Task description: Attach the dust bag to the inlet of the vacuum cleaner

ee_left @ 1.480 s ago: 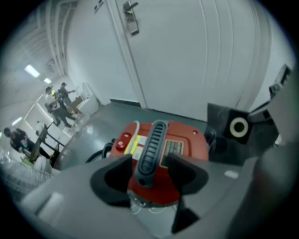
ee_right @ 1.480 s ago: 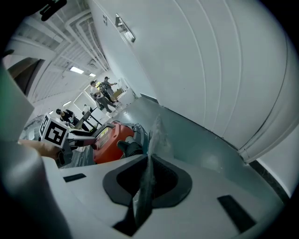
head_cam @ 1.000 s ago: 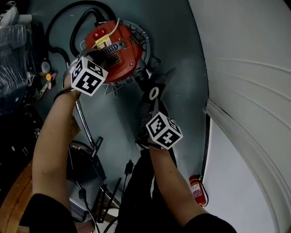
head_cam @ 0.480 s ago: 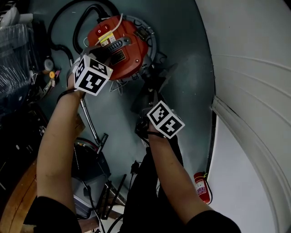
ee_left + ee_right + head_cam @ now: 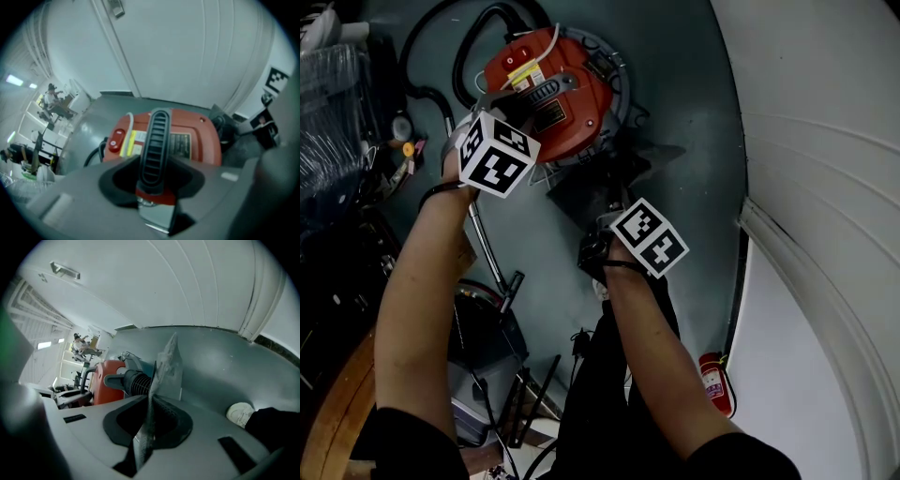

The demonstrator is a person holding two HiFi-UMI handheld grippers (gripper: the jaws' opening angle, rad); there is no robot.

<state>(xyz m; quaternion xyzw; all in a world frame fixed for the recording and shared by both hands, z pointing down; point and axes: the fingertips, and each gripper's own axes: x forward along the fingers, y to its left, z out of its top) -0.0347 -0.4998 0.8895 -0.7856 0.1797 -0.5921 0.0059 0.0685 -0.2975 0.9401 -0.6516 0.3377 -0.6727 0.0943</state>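
My right gripper pinches the dust bag edge-on; the ribbed inlet lies just frame-left of it; my left gripper, jaws just tightened, clamps the vacuum handle.

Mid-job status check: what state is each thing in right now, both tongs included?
vacuum cleaner: standing on the floor, red top facing up.
handle: on the vacuum cleaner's top, gripped.
left tongs: closed on the handle, jaws just tightened.
dust bag: flat, held edge-on, not yet fitted.
right tongs: shut on the dust bag.
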